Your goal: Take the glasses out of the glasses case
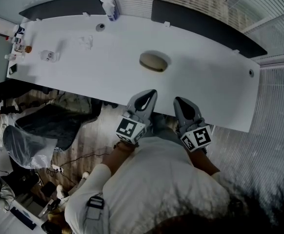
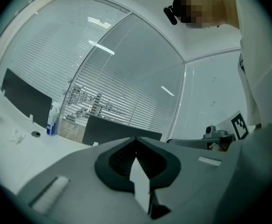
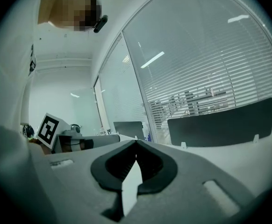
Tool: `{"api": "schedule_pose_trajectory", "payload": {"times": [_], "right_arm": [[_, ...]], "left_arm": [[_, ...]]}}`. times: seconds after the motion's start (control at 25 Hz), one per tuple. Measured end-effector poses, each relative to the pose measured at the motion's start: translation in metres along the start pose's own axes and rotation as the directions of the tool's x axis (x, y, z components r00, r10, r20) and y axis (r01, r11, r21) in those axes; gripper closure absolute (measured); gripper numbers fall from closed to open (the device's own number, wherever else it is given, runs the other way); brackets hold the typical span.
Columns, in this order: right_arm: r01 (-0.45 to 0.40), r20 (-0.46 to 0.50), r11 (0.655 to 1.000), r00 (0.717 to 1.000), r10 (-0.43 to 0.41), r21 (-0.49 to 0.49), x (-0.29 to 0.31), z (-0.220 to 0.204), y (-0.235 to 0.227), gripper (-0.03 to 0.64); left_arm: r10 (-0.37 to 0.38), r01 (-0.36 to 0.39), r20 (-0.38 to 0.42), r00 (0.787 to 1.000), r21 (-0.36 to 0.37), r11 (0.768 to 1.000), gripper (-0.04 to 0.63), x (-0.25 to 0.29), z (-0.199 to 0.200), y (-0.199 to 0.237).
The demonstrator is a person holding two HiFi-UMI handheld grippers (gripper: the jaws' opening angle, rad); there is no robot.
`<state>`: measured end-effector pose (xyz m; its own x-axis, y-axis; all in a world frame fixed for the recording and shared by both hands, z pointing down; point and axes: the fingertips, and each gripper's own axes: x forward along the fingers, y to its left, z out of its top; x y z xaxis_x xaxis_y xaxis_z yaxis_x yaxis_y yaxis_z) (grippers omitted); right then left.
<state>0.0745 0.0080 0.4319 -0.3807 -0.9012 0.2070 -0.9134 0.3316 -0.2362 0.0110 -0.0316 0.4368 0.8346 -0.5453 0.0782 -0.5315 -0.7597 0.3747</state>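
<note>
- At the near edge of the white table [image 1: 83, 77], the left gripper [image 1: 151, 94] and the right gripper [image 1: 179, 101] hang side by side. Each has its jaws clenched together with nothing between them.
- The step in hand looks like the reach toward the glasses case [image 1: 153, 62]. Both grippers should part their jaws before arriving, one to steady the shell and the other to lift the lid at its seam.
- A slow, low approach should keep the case from skidding on the smooth top.
- The case lies closed near the table's middle, ahead of both pairs of jaws and apart from them, slightly nearer the left. Neither gripper view shows it.
- The glasses are not visible and are presumably still inside.
</note>
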Motion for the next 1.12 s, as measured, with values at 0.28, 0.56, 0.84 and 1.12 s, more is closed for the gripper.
{"api": "schedule_pose_trajectory", "payload": {"times": [0.28,0.56,0.84,1.12], "right_arm": [[-0.027,-0.033,0.996,0.999,0.024,-0.082,0.028,-0.024,-0.005,0.618],[-0.031,-0.091,0.989,0.996,0.017,-0.148,0.059,-0.05,-0.023,0.618],[-0.039,-0.132,0.983,0.991,0.015,-0.178,0.085,-0.07,-0.035,0.618],[-0.067,-0.189,0.979,0.981,0.03,-0.192,0.111,-0.098,-0.042,0.618]], "left_arm": [[0.052,-0.053,-0.053,0.997,-0.006,0.999,0.594,0.007,-0.023,0.023],[0.103,-0.107,-0.079,0.992,-0.046,0.993,0.594,0.019,-0.046,0.05],[0.144,-0.149,-0.106,0.984,-0.047,0.988,0.594,0.033,-0.068,0.076],[0.163,-0.17,-0.143,0.976,-0.035,0.985,0.594,0.043,-0.09,0.092]]}}
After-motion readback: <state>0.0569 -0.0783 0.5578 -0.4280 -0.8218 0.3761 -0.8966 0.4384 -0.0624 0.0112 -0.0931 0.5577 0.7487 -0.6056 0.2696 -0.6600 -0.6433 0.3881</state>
